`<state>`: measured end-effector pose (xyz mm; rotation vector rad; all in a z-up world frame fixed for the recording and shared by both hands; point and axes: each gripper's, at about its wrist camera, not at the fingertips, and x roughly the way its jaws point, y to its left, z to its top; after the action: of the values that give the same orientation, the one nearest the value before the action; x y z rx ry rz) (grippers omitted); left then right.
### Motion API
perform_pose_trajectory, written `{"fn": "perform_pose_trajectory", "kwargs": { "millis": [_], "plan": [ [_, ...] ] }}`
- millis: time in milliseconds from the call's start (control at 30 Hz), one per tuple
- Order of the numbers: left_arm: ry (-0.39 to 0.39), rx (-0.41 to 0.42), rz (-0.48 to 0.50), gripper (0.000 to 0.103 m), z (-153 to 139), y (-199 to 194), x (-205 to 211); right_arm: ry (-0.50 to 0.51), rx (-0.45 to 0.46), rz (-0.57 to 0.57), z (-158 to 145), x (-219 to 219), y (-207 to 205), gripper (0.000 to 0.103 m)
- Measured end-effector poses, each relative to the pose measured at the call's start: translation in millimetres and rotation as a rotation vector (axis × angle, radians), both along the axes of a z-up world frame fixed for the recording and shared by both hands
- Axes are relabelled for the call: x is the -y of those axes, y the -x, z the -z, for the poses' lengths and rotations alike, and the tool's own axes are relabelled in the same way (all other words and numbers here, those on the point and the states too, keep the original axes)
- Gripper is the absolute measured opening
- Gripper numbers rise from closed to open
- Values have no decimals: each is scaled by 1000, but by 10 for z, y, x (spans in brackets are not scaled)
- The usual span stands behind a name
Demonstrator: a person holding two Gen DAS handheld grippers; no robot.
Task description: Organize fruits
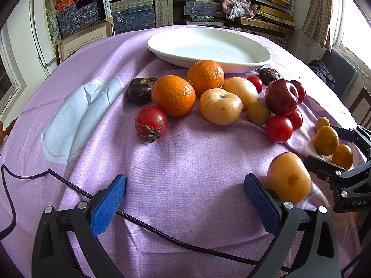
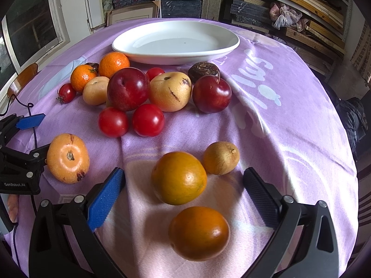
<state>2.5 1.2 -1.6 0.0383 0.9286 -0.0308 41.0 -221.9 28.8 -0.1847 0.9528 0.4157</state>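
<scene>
Both grippers hover wide open over the purple-clothed worktop [image 1: 180,166], gripping nothing. The left gripper [image 1: 185,199] has a pale orange fruit [image 1: 288,177] just outside its right finger, bare cloth between the pads. The right gripper [image 2: 183,193] brackets two small orange citrus fruits [image 2: 179,178], one nearer [image 2: 199,232], neither touched. Beyond them, tomatoes [image 2: 148,120], plums [image 2: 128,89] and mandarins [image 1: 173,95] crowd together just short of the white plate [image 1: 208,37], which holds no fruit.
</scene>
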Motion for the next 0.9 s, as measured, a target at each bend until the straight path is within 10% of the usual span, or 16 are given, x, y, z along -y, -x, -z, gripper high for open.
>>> {"fn": "perform_pose_trajectory", "kwargs": {
  "millis": [700, 900],
  "plan": [
    [107, 121, 211, 100, -351, 374, 108, -195, 119, -104, -384, 774, 753, 99],
    [91, 104, 277, 99, -316, 388, 278, -252, 69, -124, -366, 732, 675, 73]
  ]
}}
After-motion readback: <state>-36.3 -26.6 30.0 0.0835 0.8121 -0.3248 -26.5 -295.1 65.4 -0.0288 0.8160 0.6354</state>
